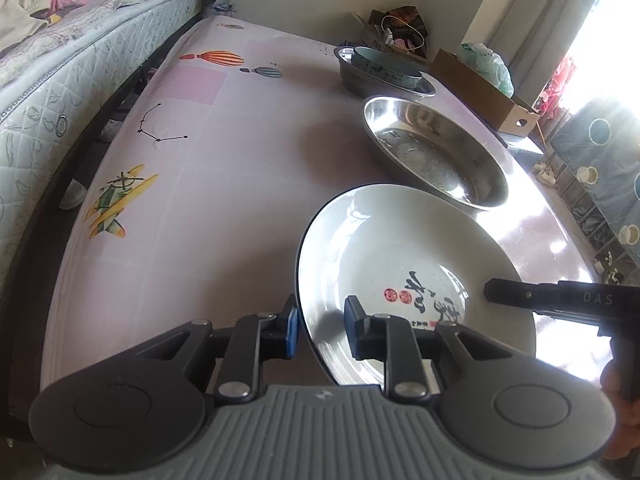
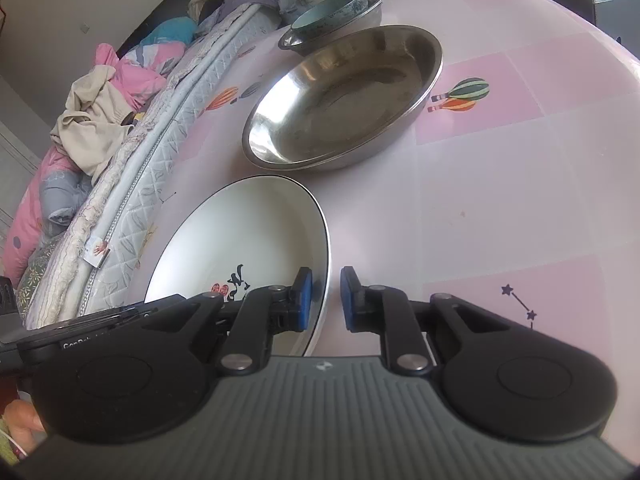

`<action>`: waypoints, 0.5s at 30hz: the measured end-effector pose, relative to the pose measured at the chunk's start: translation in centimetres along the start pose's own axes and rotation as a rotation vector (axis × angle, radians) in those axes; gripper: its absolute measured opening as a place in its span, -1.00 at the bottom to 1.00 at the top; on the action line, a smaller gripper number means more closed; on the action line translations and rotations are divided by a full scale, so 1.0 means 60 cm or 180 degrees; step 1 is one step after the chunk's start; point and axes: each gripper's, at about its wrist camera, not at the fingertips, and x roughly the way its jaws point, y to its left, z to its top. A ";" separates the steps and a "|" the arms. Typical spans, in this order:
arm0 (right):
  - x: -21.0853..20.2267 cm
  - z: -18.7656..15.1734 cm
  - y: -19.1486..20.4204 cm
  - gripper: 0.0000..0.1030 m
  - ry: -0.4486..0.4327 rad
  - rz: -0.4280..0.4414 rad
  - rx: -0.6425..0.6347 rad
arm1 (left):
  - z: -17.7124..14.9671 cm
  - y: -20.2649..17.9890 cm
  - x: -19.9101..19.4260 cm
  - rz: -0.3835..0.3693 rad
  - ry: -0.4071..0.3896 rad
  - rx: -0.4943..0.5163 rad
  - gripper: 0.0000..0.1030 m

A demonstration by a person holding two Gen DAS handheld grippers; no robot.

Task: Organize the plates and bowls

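Nesting teal bowl (image 1: 384,66) in steel basin (image 1: 352,76) | steel dish (image 2: 344,96) seemingly empty

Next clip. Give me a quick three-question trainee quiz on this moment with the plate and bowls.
1. True or false: the jaws of the left gripper and right gripper straddle opposite rims of the white ceramic plate with black calligraphy.
2. What sits inside the far small steel bowl? A) pale blue ceramic bowl B) spoon C) nothing
3. Fill in: the dish directly beyond the plate is the large ___ steel bowl.

Key: 1 true; 2 A; 3 empty.
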 end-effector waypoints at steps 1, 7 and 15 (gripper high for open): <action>0.001 0.000 0.000 -0.72 -0.0010 0.0013 0.0005 | 0.001 0.000 0.001 0.0007 -0.0005 -0.0010 -0.50; 0.008 -0.002 0.008 -0.71 -0.0059 0.0012 -0.0020 | 0.005 -0.004 0.006 0.0070 -0.0049 -0.0033 -0.52; 0.000 -0.006 0.014 -0.72 -0.0078 -0.0108 -0.0115 | 0.002 -0.011 0.005 0.0054 -0.0026 0.0028 -0.52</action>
